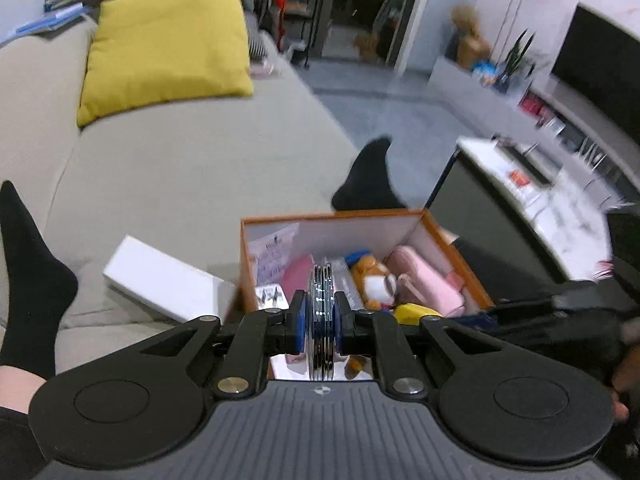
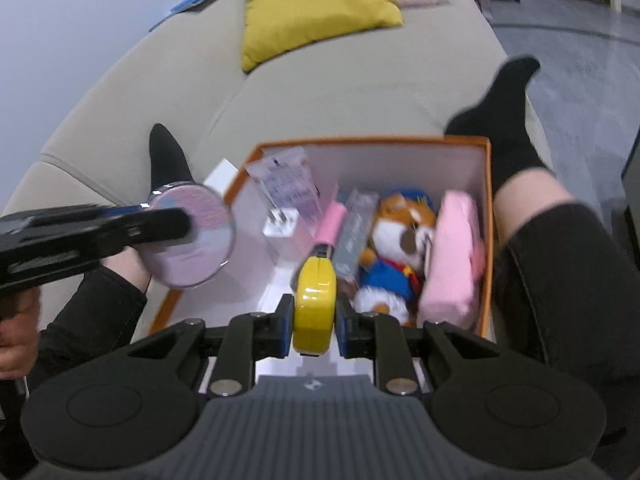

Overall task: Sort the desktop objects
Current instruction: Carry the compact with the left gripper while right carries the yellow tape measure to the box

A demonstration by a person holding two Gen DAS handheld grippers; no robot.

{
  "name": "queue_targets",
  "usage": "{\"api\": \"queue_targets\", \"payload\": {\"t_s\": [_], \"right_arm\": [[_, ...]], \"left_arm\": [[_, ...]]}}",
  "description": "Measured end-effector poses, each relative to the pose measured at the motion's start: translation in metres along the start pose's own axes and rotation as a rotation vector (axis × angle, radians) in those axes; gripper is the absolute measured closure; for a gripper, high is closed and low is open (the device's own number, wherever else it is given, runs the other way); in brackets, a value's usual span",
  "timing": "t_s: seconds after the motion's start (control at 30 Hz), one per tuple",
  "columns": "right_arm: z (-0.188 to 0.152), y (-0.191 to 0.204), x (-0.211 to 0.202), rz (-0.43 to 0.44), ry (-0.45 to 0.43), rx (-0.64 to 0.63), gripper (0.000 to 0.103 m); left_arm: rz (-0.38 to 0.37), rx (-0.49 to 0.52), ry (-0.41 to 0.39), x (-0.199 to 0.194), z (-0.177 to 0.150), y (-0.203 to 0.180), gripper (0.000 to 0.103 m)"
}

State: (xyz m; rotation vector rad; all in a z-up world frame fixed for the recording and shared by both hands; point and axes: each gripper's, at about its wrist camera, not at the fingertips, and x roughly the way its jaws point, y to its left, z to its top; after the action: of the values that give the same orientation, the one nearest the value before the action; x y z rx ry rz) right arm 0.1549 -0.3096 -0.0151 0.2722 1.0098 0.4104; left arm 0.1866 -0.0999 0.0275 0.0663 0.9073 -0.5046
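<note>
The left gripper (image 1: 320, 322) has its jaws clenched on a round compact mirror (image 1: 320, 320), held edge-on between the blue pads. In the right wrist view the same mirror (image 2: 192, 236) shows its pink face and chrome rim, hanging over the left rim of the box. The right gripper (image 2: 314, 322) grasps a yellow tape measure (image 2: 314, 308), pinched by its flat sides, its narrow edge toward the camera, above the near end of the box.

Below both grippers sits an orange box (image 2: 487, 240) with a white lining, resting on a beige sofa (image 1: 180, 168) between the person's legs. Inside it lie, left to right, a white charger plug (image 2: 280, 226), a clear packet (image 2: 284, 186) with purple print too blurred to read, a pink cylinder (image 2: 332, 222), a grey printed carton (image 2: 354, 232) whose lettering cannot be made out, a plush toy (image 2: 400, 248) in blue clothes and cap, and a pink pouch (image 2: 452, 260) against the right wall.

Just left of the box lies a white box (image 1: 160, 276). The person's black socks (image 1: 370, 176) flank the box. Farther back a yellow cushion (image 1: 168, 44) leans on the sofa.
</note>
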Motion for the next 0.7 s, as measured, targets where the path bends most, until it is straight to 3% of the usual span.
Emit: {"api": "queue_targets", "payload": {"t_s": [0.13, 0.37, 0.6, 0.7], "right_arm": [[-0.008, -0.011, 0.001, -0.002, 0.018, 0.016, 0.081], [-0.007, -0.021, 0.005, 0.013, 0.007, 0.018, 0.081], [-0.007, -0.024, 0.007, 0.037, -0.001, 0.013, 0.081], [-0.004, -0.024, 0.007, 0.033, -0.007, 0.006, 0.081]], "left_arm": [[-0.013, -0.012, 0.054, 0.020, -0.003, -0.008, 0.088], [-0.092, -0.088, 0.070, 0.042, 0.005, -0.014, 0.088], [-0.049, -0.056, 0.095, 0.072, 0.014, -0.024, 0.088], [0.006, -0.020, 0.097, 0.076, 0.013, -0.027, 0.088]]}}
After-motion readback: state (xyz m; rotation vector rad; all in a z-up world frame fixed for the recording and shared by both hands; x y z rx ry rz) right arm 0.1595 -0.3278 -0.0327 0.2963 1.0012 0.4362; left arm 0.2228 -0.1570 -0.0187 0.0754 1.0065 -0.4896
